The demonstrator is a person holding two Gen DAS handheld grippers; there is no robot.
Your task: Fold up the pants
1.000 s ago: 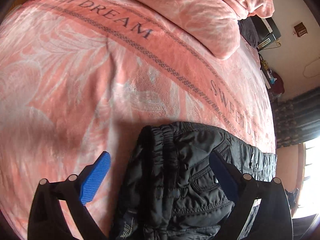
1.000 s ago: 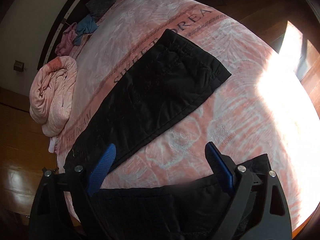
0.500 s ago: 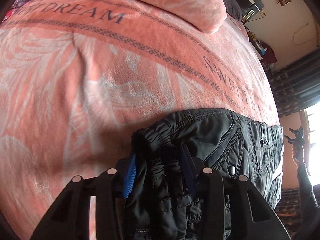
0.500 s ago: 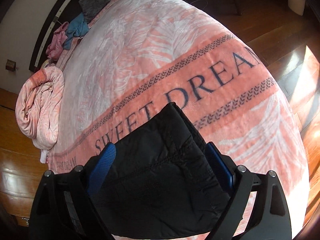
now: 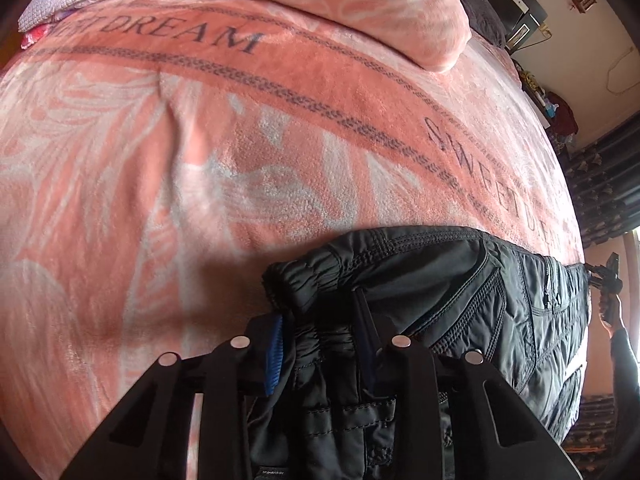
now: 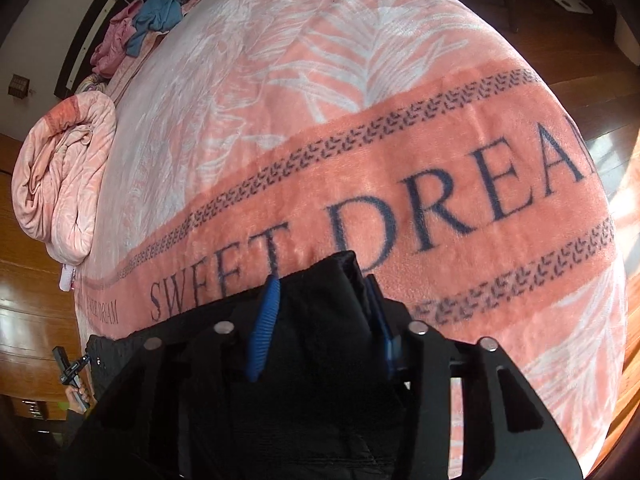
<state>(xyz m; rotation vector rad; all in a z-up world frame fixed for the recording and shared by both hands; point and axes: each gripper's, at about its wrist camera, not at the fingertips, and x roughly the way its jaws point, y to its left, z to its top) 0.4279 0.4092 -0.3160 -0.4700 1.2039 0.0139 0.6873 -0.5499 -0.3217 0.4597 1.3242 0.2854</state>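
Observation:
Black quilted pants [image 5: 460,280] lie across a pink "SWEET DREAM" blanket [image 5: 200,160] on a bed. In the left wrist view my left gripper [image 5: 318,312] has its jaws closing, and the blue pads press on the bunched elastic waistband. In the right wrist view my right gripper [image 6: 322,280] is shut on a folded end of the pants [image 6: 328,320], which pokes out just past the blue fingertips [image 6: 268,304]. The pants between the two ends are mostly hidden behind the gripper bodies.
A rolled pink quilt [image 6: 60,180] lies at the bed's far side, with a small heap of clothes [image 6: 136,32] beyond it. Wooden floor [image 6: 24,320] surrounds the bed. A hand holding a black device [image 5: 608,292] shows by the pants' far end.
My left gripper closed from wide open onto the waistband. My right gripper travelled over the bed to the pants' other end and shut on it.

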